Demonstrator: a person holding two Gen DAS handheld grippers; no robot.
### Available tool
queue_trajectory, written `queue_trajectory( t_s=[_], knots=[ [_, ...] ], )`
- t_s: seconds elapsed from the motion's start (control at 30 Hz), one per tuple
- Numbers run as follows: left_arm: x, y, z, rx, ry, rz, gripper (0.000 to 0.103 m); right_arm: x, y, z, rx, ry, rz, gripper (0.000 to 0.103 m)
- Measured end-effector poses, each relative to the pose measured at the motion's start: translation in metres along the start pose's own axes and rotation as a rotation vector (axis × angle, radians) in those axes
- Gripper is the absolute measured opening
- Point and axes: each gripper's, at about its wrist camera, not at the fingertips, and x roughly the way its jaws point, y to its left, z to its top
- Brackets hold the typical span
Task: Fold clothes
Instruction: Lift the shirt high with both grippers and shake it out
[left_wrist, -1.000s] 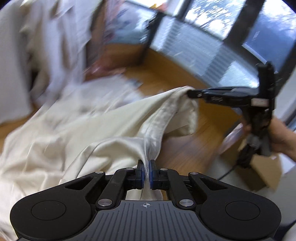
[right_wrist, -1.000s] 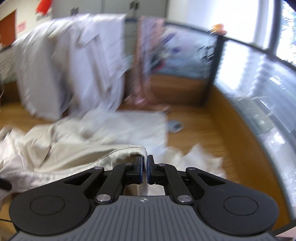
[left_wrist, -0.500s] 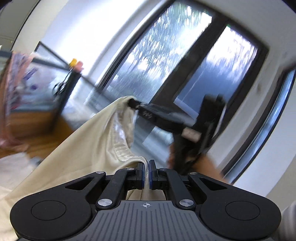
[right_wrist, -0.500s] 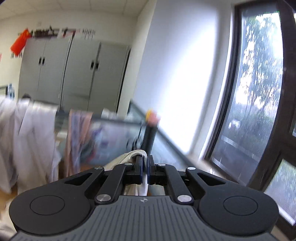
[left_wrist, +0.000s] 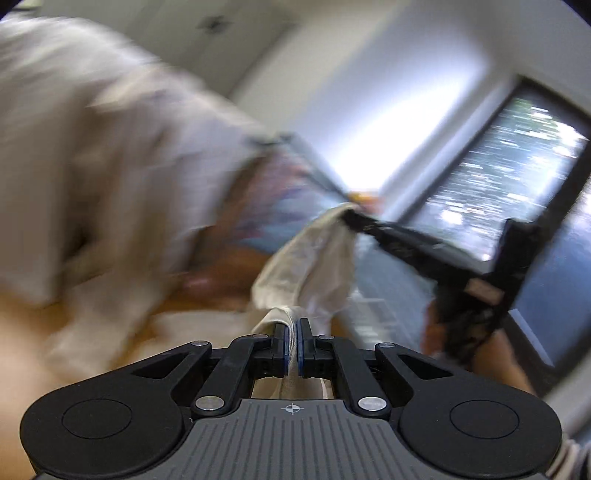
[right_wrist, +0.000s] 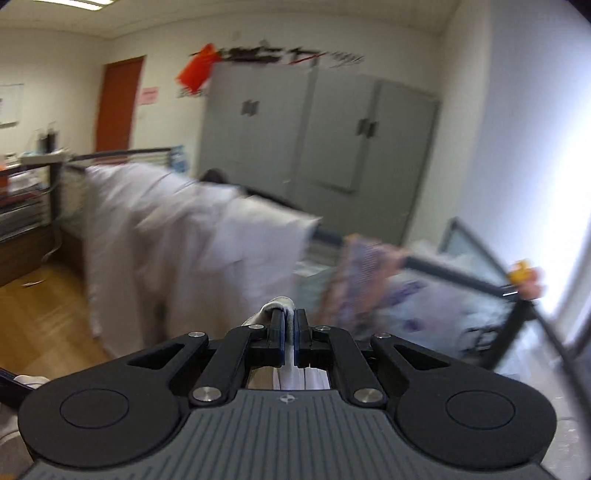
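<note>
Two grey metal cabinets (right_wrist: 317, 147) stand side by side against the far wall, double doors closed, with an orange-brown door (right_wrist: 118, 103) to their left. In front of them one long dark drying rack (right_wrist: 458, 273) runs across the room, carrying several white garments (right_wrist: 177, 236) draped over its rail, one patterned cloth (right_wrist: 354, 280) beside them, and a yellow clip (right_wrist: 521, 275) near its right end; the exact count of white pieces is lost in motion blur. Wooden floor (right_wrist: 40, 317) lies open at the rack's left end. One large dark-framed window (left_wrist: 498, 192) fills the right side of the left wrist view. The single cream garment (left_wrist: 317, 266) is held up in the air, stretched between the two tools. The right gripper (left_wrist: 351, 218) is clamped on its upper corner, with a hand (left_wrist: 436, 332) on that tool's handle; in its own view the right gripper (right_wrist: 290, 325) has a white fold pinched between nearly closed jaws. The left gripper (left_wrist: 291, 343) is clenched on a lower edge of the same garment, fabric passing between the blue pads (left_wrist: 285, 345).
</note>
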Motion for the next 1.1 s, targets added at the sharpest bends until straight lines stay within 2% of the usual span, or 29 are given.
queue_trajectory(
  t_s=[0.2,0.37,0.5,0.83,1.1],
  knots=[
    [-0.068,0.081,-0.034,-0.198,-0.04,0.293,0.006,0.074,0.102,-0.013,-0.073,0.094,0.245,0.005],
    [-0.107,0.143,-0.044,-0.363,-0.053,0.464,0.006,0.117,0.187,-0.008,-0.14,0.13,0.386,0.005],
    [-0.142,0.19,-0.048,-0.437,-0.037,0.524,0.006,0.152,0.266,-0.004,-0.189,0.167,0.46,0.005],
    [-0.202,0.301,-0.042,-0.515,0.019,0.613,0.007,0.23,0.442,0.006,-0.258,0.267,0.524,0.005],
    [-0.244,0.368,-0.05,-0.602,0.015,0.668,0.007,0.284,0.551,0.004,-0.317,0.328,0.569,0.005]
  ],
)
